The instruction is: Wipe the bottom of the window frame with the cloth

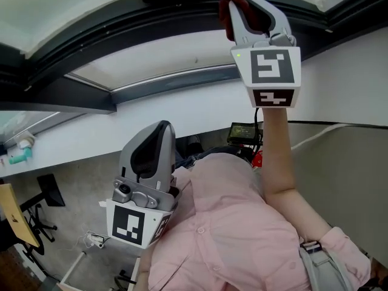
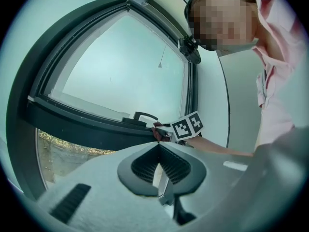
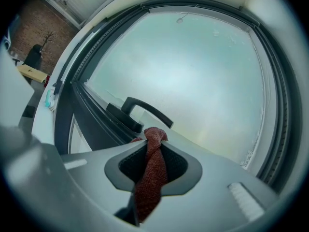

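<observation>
1. Left gripper (image 1: 159,132): you hold it low, close to the front of your pink shirt (image 1: 224,223), with its marker cube (image 1: 130,223) toward the floor. In the left gripper view its jaws are pressed together, pad against pad, with nothing between them. It is well apart from the window.

2. Right forearm (image 1: 276,156): it is bare from the rolled sleeve and reaches up and forward from your shoulder to the window.

3. Right gripper (image 1: 239,5): it is raised at the end of that forearm, and the square marker on its cube (image 1: 271,71) faces the head view. In the right gripper view the jaws are clamped on the cloth (image 3: 149,178). This is a red-brown woven cloth, bunched into a narrow roll. It runs the full length of the pads, sticks out a little past the fingertips and hangs below the jaws on the near side.

4. Position of the cloth: the protruding end is at the dark window frame (image 1: 121,35), just beside the base of the dark lever handle (image 3: 145,111). No view confirms whether the cloth touches the frame.

5. Window: the frame rail with the handle runs across the head view above a white sill (image 1: 182,111). Beyond the rail is frosted glass (image 3: 193,66), pale and even. A thin cord hangs near its upper edge in the right gripper view.

6. Far left: a teal bottle (image 1: 19,155) lies on the white ledge.
</observation>
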A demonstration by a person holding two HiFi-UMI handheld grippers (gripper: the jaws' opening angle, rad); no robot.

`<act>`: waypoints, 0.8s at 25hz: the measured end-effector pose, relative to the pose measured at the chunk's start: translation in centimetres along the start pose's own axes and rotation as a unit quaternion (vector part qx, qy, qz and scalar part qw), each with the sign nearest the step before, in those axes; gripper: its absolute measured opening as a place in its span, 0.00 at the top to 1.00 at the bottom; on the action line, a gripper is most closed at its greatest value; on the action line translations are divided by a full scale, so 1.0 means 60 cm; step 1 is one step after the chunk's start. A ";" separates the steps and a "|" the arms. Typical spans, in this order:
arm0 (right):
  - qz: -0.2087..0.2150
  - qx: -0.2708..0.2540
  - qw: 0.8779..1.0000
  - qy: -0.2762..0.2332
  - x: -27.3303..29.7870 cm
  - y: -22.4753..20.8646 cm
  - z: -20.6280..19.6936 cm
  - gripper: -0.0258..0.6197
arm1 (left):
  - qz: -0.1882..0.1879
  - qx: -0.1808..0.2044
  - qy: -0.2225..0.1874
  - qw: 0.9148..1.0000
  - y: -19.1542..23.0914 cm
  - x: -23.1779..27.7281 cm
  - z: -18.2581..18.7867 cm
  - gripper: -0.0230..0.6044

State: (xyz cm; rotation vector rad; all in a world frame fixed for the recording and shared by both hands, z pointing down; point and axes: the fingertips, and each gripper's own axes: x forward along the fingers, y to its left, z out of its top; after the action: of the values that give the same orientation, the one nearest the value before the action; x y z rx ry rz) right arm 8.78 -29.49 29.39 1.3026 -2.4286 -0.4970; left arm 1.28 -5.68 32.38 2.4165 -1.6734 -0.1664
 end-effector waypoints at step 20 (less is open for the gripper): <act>-0.014 0.029 0.999 0.014 0.003 -0.005 -0.002 0.87 | 0.001 0.009 -0.004 1.000 0.047 0.004 0.026 0.96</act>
State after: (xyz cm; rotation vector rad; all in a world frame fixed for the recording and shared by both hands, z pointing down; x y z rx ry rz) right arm 8.96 -29.81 29.36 1.3595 -2.4204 -0.4162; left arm -1.52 -7.00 31.51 2.4298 -1.6877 -0.1611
